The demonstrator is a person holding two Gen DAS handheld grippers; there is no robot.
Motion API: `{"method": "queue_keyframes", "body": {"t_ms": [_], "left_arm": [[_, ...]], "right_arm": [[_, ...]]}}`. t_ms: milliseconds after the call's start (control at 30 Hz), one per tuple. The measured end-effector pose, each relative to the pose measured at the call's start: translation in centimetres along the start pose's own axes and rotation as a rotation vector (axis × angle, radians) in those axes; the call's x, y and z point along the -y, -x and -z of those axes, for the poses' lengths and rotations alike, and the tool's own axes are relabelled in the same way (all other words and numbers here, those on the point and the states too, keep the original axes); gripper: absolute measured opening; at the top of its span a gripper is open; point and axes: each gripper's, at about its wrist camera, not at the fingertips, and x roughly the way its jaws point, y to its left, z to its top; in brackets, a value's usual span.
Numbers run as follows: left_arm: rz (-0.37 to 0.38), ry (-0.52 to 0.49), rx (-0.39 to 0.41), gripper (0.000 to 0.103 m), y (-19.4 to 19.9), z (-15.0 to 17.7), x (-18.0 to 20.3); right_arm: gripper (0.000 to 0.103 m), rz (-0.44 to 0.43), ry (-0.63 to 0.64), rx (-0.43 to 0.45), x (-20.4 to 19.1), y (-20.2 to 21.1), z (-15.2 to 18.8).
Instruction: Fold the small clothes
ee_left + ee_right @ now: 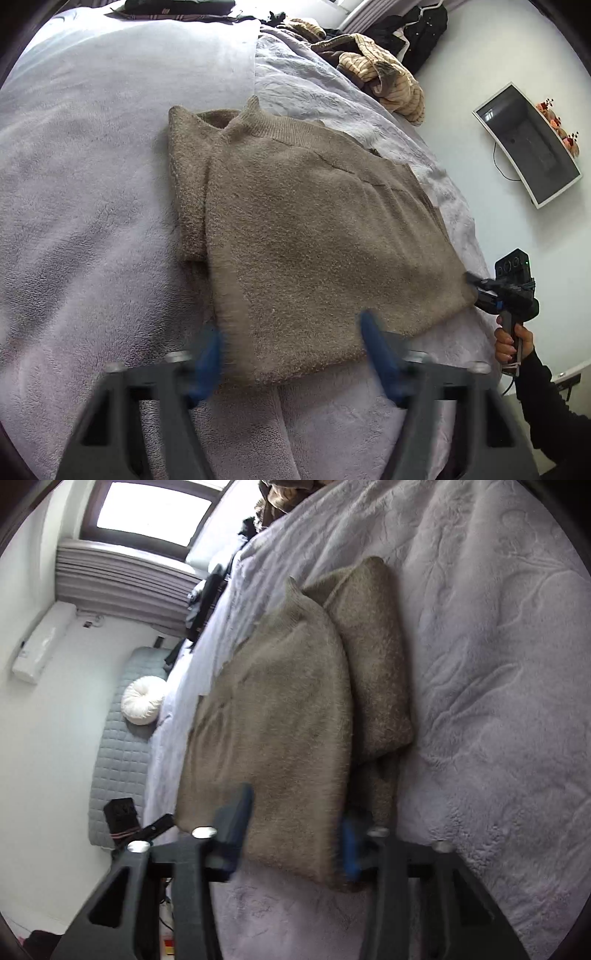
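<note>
Here the work surface is a bed spread with a pale lilac fleece blanket, its pile rumpled toward the right side edge. At the bed's far right corner sits a heap of clothes, striped cream and dark pieces tangled together. The room is white-walled: a flat screen hangs on the wall beyond the bed's right edge. The right wrist view takes in a bright window, an air-conditioning unit on the wall, and a grey quilted mat on the floor with a round white cushion on it.

The sweater, a fuzzy tan knit, lies flat near the bed's right edge. Its ribbed collar points toward the far end and one side is folded over onto the body, so a narrower strip shows along its left. Its hem faces the near edge of the bed.

The left tongs stand with their blue fingers well apart, one on either side of the hem's left stretch. The cloth lies between them, but neither finger presses on it.

The right tongs, carried by a hand in a black sleeve, meet the hem's right corner. In their own view that corner fills the gap between the fingers. The picture is smeared there, but they seem to be clamped on the knit.
</note>
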Motion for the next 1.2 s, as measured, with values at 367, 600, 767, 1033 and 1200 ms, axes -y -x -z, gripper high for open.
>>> {"method": "queue_keyframes", "body": {"t_ms": [367,600,767,1033,1200], "left_arm": [[-0.115,-0.028,-0.036,0.006,0.1,2.5,-1.9],[-0.171,-0.020,0.028,0.006,3.1,3.4,-1.8],[-0.228,-0.022,0.114,0.007,5.8,1.5,-1.0],[-0.286,-0.104,0.268,0.091,3.1,-6.9,2.8],[-0.358,-0.119,0.228,0.087,-1.7,-12.2,3.2]], "right_arm": [[0.005,0.093,0.004,-0.057,1.9,0.9,2.4],[0.007,0.096,-0.036,0.036,2.4,3.4,3.6],[0.014,0.026,-0.065,0.250,1.3,7.7,2.9],[0.060,0.185,0.073,0.185,-3.9,1.7,-4.2],[0.060,0.321,0.183,0.177,-6.2,-2.4,-8.0]]}}
